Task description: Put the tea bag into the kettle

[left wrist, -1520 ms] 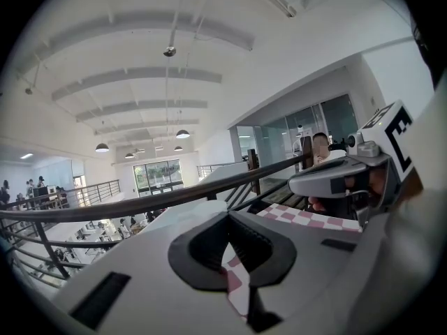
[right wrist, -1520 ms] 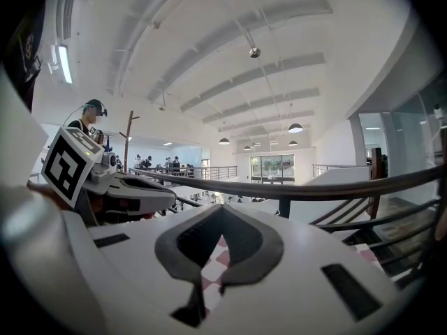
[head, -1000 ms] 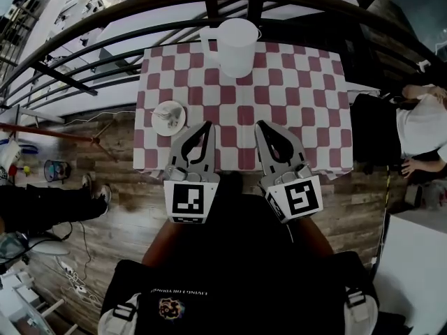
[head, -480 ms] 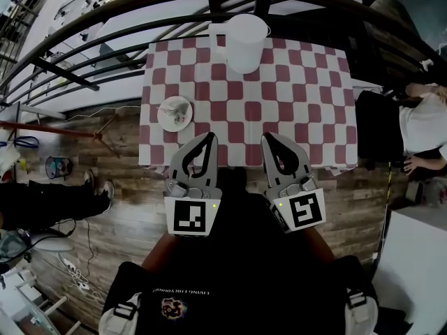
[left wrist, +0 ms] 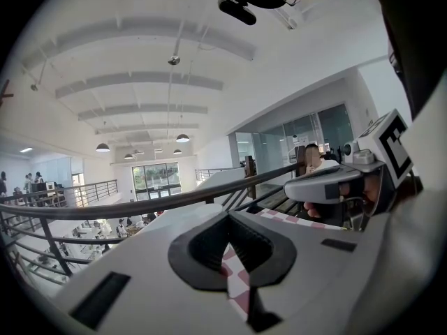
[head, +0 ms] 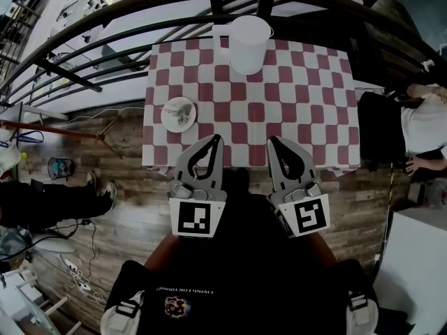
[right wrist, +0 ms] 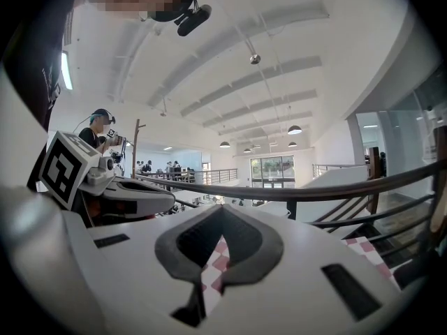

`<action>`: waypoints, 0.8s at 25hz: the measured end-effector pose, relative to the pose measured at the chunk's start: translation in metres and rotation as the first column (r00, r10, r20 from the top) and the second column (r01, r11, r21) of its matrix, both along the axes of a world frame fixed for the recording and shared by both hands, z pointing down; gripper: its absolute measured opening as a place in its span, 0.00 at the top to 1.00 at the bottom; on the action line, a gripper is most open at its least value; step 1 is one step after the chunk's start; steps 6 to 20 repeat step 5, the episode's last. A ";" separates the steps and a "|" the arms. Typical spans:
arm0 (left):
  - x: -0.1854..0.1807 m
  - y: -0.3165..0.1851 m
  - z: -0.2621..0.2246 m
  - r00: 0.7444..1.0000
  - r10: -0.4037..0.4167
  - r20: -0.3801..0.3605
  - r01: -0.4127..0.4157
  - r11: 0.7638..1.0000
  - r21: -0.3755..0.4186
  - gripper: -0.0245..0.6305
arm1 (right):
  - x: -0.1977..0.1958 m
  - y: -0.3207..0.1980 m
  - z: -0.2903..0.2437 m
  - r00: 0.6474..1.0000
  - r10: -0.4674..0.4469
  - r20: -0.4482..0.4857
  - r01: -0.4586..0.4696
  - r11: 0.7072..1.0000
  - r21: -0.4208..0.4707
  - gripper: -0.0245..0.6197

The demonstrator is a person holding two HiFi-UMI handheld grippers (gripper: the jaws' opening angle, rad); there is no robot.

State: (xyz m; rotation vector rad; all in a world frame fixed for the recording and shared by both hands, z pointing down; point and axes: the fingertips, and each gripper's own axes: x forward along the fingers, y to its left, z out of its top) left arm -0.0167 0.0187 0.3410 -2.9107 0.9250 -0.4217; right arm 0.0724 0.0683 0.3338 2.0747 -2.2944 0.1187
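Observation:
A white kettle (head: 245,43) stands at the far middle of the table with the red-and-white checked cloth (head: 307,103). On the table's left part sits a small white saucer (head: 179,114) with the tea bag (head: 183,113) in it. My left gripper (head: 216,140) and right gripper (head: 274,141) hover side by side over the table's near edge, both shut and empty, well short of saucer and kettle. In the left gripper view the shut jaws (left wrist: 228,216) point level over the cloth, with the right gripper (left wrist: 334,185) beside them. The right gripper view shows its own jaws (right wrist: 222,209) shut too.
A dark metal railing (head: 105,16) curves behind the table, with an open hall below it. A person in white (head: 422,128) sits right of the table, and another person's legs (head: 49,202) show at the left on the wood floor. Cables (head: 77,274) lie at the lower left.
Both grippers have drawn back a little toward the table's near edge, still shut. Kettle, saucer and tea bag have not moved on the table.

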 end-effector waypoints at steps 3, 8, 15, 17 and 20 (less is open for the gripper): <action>-0.003 -0.001 0.001 1.000 0.000 0.003 0.000 1.000 -0.005 0.95 | -0.001 0.000 -0.001 1.000 0.007 0.002 -0.007 1.000 -0.005 0.94; -0.005 -0.002 0.001 1.000 -0.001 0.005 0.001 1.000 -0.008 0.95 | -0.002 0.000 -0.001 1.000 0.012 0.003 -0.012 1.000 -0.009 0.94; -0.005 -0.002 0.001 1.000 -0.001 0.005 0.001 1.000 -0.008 0.95 | -0.002 0.000 -0.001 1.000 0.012 0.003 -0.012 1.000 -0.009 0.94; -0.005 -0.002 0.001 1.000 -0.001 0.005 0.001 1.000 -0.008 0.95 | -0.002 0.000 -0.001 1.000 0.012 0.003 -0.012 1.000 -0.009 0.94; -0.005 -0.002 0.001 1.000 -0.001 0.005 0.001 1.000 -0.008 0.95 | -0.002 0.000 -0.001 1.000 0.012 0.003 -0.012 1.000 -0.009 0.94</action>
